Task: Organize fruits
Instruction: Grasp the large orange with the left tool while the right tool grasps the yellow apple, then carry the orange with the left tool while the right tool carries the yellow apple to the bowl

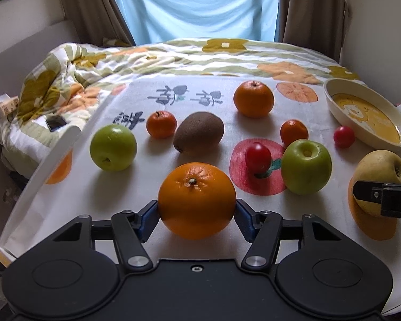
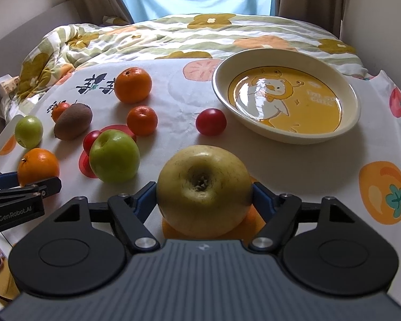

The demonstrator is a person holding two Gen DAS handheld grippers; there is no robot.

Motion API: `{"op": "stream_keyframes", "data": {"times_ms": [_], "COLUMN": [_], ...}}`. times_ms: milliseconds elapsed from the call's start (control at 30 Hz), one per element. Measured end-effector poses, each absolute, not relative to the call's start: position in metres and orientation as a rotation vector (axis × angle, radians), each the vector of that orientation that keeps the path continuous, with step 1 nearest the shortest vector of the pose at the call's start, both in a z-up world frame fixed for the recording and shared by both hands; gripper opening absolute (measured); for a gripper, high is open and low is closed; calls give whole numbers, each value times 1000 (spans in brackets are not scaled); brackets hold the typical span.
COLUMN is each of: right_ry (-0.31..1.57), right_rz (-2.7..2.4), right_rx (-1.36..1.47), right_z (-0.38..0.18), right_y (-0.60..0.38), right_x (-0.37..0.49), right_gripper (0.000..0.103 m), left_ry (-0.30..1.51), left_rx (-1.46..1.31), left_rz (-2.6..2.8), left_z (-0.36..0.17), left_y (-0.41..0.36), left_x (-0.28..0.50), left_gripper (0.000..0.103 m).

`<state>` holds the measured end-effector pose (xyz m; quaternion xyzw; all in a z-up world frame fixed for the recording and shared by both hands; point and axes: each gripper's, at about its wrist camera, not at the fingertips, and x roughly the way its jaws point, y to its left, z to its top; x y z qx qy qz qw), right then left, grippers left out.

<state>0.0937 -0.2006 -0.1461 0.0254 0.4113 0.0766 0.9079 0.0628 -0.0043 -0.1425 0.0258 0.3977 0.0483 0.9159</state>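
Fruits on the printed tablecloth (image 1: 173, 88): three oranges, two tangerines, two green apples, two cherry tomatoes, one kiwi (image 1: 198, 132), one yellow apple (image 2: 203, 190). Left gripper (image 1: 197, 215) clasps an orange (image 1: 197, 200); right gripper (image 2: 204, 200) clasps the yellow apple beside a bed (image 1: 173, 53).

**Fruit count: eleven pieces, one dish**

Large oranges: 2, near (image 1: 196, 200) and far (image 1: 253, 98). Small mandarins: 2 (image 1: 161, 124) (image 1: 294, 132). Green apples: 2 (image 1: 113, 147) (image 1: 306, 166). Yellow apple (image 2: 203, 190): 1. Kiwi (image 1: 199, 132): 1. Small red fruits, probably cherry tomatoes: 2 (image 1: 257, 156) (image 1: 343, 136). Dish (image 2: 286, 133): 1. Grippers: 2.
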Motion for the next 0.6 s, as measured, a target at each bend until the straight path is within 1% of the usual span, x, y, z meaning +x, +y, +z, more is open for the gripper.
{"op": "stream_keyframes", "data": {"times_ms": [200, 600], "right_ry": [825, 744], "right_rz": [151, 112], "right_rx": [81, 142], "right_z": [-134, -75], "right_y": [-212, -263], "right_x": [89, 79], "right_gripper": [91, 91], "left_ry": [774, 691], "left_rx": [63, 66], "left_rz": [97, 41], "left_z": [-121, -51], "left_y": [-11, -49], "left_x": [55, 52], "left_gripper": [65, 65]}}
